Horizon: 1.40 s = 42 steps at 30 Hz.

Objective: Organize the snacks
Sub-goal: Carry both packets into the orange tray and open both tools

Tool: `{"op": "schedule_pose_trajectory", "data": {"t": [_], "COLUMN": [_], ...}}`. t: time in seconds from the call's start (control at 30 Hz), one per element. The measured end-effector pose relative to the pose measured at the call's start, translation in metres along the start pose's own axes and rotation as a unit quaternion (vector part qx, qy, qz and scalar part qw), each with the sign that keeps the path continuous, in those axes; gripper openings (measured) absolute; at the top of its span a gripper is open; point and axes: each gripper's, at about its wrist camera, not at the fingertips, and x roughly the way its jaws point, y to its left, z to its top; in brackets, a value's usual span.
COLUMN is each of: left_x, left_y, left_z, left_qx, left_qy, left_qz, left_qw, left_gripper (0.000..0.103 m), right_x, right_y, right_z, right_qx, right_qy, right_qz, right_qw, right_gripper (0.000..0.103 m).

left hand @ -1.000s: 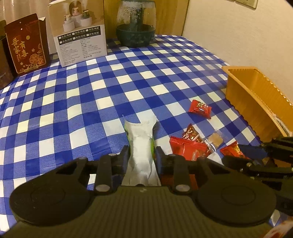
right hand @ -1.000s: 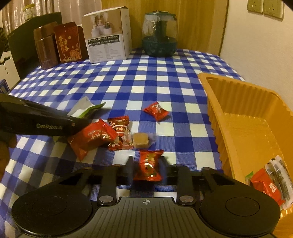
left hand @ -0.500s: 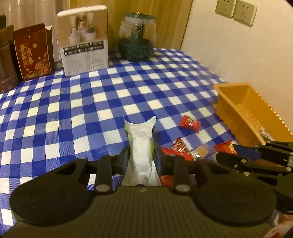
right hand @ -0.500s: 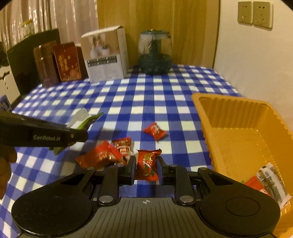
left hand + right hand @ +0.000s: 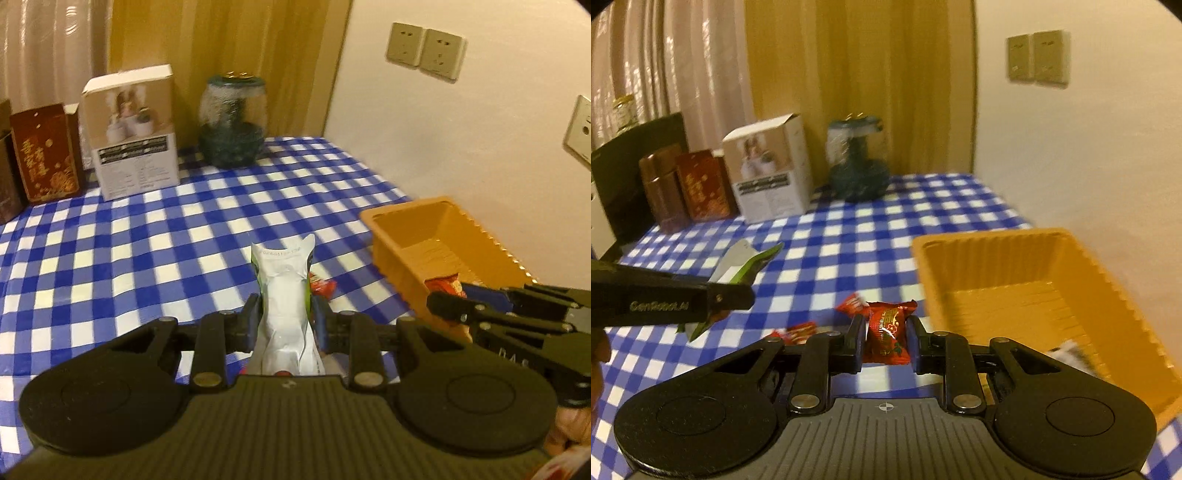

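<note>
Table w/ blue-and-white checked tablecloth (image 5: 155, 258) fills the lower part of both views, set in a room corner. Back: wood-look panel (image 5: 857, 74) and pale pleated curtain (image 5: 665, 66); right: cream wall (image 5: 443, 129) w/ double socket plate (image 5: 424, 50) and another plate at the far right edge.

Along the table's back edge, l to r: dark red printed box (image 5: 44, 153), white product box (image 5: 133, 133) w/ photo on front, round glass jar (image 5: 232, 118) w/ dark green base. Right wrist view also shows a brown canister (image 5: 663, 188) beside the red box and sth black behind them.

Left gripper (image 5: 286, 321): fingers pressed onto a white-and-green snack pouch (image 5: 286, 291), held upright above the cloth, top edge flared. Right gripper (image 5: 884, 338): pinching a red wrapped candy (image 5: 886, 332), lifted off the table, just left of the orange tray's near corner.

Orange plastic tray (image 5: 1108, 288) sits at the table's right side near the wall, ribbed walls, scalloped rim. Inside: a red wrapper visible in left wrist view, a blurred white-and-dark packet (image 5: 1071, 354) in right wrist view.

Loose on the cloth: small red candy (image 5: 851, 304) just beyond the right gripper, two more red wrappers (image 5: 798, 330) to its left, partly hidden by the gripper body. Left gripper's side, w/ printed lettering, crosses the left of the right wrist view.
</note>
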Motion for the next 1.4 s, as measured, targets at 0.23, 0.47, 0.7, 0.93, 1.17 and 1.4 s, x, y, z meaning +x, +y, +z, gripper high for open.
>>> {"op": "schedule_pose_trajectory", "data": {"t": [0.23, 0.47, 0.7, 0.93, 1.17, 1.4], "left_x": [0.001, 0.005, 0.012, 0.029, 0.045, 0.059], "left_y": [-0.037, -0.077, -0.109, -0.139, -0.157, -0.160], "left_z": [0.009, 0.013, 0.013, 0.011, 0.008, 0.010], "left_qx": [0.017, 0.037, 0.045, 0.061, 0.071, 0.066], "left_qy": [-0.011, -0.011, -0.007, 0.007, 0.014, 0.019], "left_qz": [-0.035, -0.072, -0.103, -0.125, -0.130, -0.130], "left_qw": [0.9992, 0.9967, 0.9936, 0.9903, 0.9888, 0.9891], "left_gripper": [0.027, 0.027, 0.027, 0.027, 0.027, 0.027], "right_x": [-0.023, -0.040, -0.052, -0.054, -0.050, -0.047], "right_y": [-0.043, -0.081, -0.106, -0.119, -0.126, -0.131], "right_z": [0.002, 0.000, -0.003, -0.011, -0.016, -0.017], "right_qx": [0.047, 0.082, 0.101, 0.110, 0.119, 0.127], "right_qy": [-0.022, -0.037, -0.046, -0.034, -0.025, -0.020], "right_qz": [-0.045, -0.087, -0.117, -0.133, -0.140, -0.141], "right_qw": [0.998, 0.992, 0.987, 0.984, 0.983, 0.982], "right_gripper": [0.024, 0.024, 0.024, 0.024, 0.024, 0.024]}}
